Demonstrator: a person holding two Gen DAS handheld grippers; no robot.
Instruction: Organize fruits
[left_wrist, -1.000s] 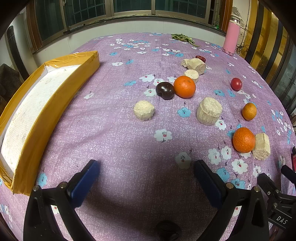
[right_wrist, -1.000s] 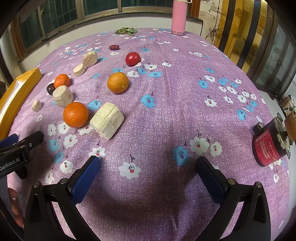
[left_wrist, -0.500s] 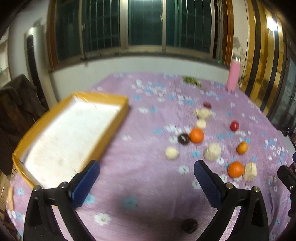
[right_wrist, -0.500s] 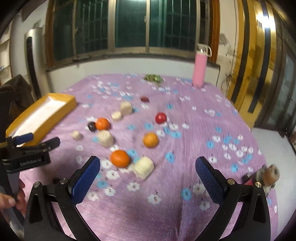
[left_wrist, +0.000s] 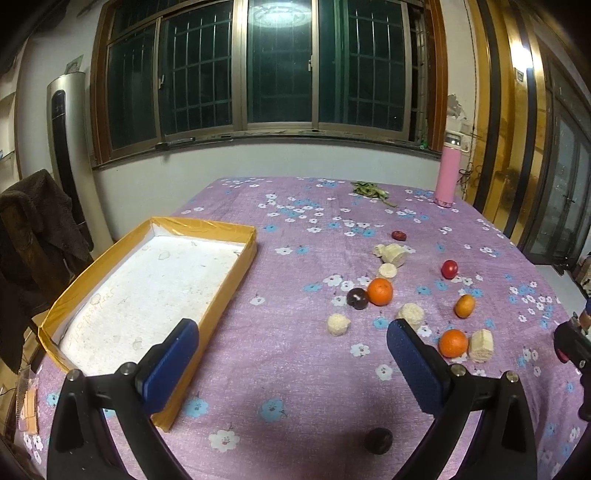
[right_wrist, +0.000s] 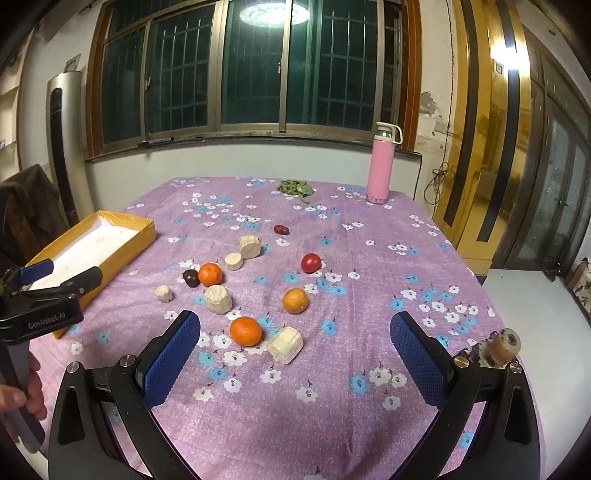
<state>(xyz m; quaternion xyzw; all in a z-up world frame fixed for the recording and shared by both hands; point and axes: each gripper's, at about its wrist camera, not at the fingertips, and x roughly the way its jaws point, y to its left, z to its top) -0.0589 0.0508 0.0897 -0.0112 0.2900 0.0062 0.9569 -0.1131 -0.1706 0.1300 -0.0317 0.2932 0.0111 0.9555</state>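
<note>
Nothing sorted yet. Left tool (left_wrist: 291, 339) and right tool (right_wrist: 295, 332) both spread wide, empty, raised above flowered purple worktop (right_wrist: 369, 295). Yellow-walled shallow box (left_wrist: 147, 288) at left bare; round orange fruits (right_wrist: 245, 331), red and dark ones scattered right, untouched.

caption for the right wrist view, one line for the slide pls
Open right gripper above purple floral tablecloth scattered with oranges, yellow tray at left.
</note>
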